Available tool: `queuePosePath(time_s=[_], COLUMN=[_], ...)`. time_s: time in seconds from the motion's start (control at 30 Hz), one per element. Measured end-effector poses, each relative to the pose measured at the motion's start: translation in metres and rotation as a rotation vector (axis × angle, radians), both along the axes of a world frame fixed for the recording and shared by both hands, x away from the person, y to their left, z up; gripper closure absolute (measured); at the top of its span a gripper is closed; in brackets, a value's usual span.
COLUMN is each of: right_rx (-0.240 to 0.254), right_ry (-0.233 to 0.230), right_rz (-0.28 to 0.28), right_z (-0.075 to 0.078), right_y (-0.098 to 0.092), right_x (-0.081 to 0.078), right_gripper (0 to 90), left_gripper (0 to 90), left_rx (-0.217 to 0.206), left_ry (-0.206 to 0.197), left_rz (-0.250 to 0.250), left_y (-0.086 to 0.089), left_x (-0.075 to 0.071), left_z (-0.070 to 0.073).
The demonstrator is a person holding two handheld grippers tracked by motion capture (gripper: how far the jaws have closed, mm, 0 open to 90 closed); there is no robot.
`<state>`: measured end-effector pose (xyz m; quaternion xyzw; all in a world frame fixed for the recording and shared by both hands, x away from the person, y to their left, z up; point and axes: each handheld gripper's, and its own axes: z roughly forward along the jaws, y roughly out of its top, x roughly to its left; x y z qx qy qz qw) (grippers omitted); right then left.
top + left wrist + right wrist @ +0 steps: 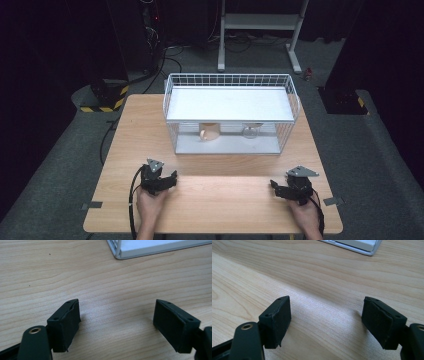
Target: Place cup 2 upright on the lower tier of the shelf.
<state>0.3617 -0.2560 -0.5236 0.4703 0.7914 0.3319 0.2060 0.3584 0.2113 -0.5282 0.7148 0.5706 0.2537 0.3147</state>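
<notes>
On the wooden desk (215, 192) the left hand-held gripper (165, 181) rests near the front-left part of the top, and the right hand-held gripper (284, 191) rests near the front-right, the two well apart with a wide stretch of bare wood between them. In the left gripper view its jaws stand apart with nothing between them but wood grain; the right gripper view shows the same, jaws spread and holding nothing. A white wire basket (295, 102) stands at the far middle of the desk, its near wall set back from both grippers, with a flat white shelf (230, 104) across its top. Under that shelf, on the basket floor, sit a tan cup-like thing (210, 132) and, just right of it, a clear glass thing (250, 131); both are small and their exact shape is hard to tell. A corner of the basket's base (120, 255) shows near the top of the left gripper view, and another corner (372, 250) near the top of the right gripper view. Strips of bare desk run along the basket's left and right sides up to the desk edges.
</notes>
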Motion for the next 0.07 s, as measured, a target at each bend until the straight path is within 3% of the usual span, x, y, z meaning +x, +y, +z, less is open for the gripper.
queuePosePath(time_s=[0.07], right_rx=[0.003], right_ry=[0.004], right_rz=[-0.004], right_z=[0.0001], right_y=[0.0005], right_x=[0.0001], right_gripper=[23.4], left_gripper=[21.6], left_rx=[-0.001], left_ry=[0.001], left_rz=[-0.005], left_y=[0.0003], left_x=[0.0004], left_z=[0.0000])
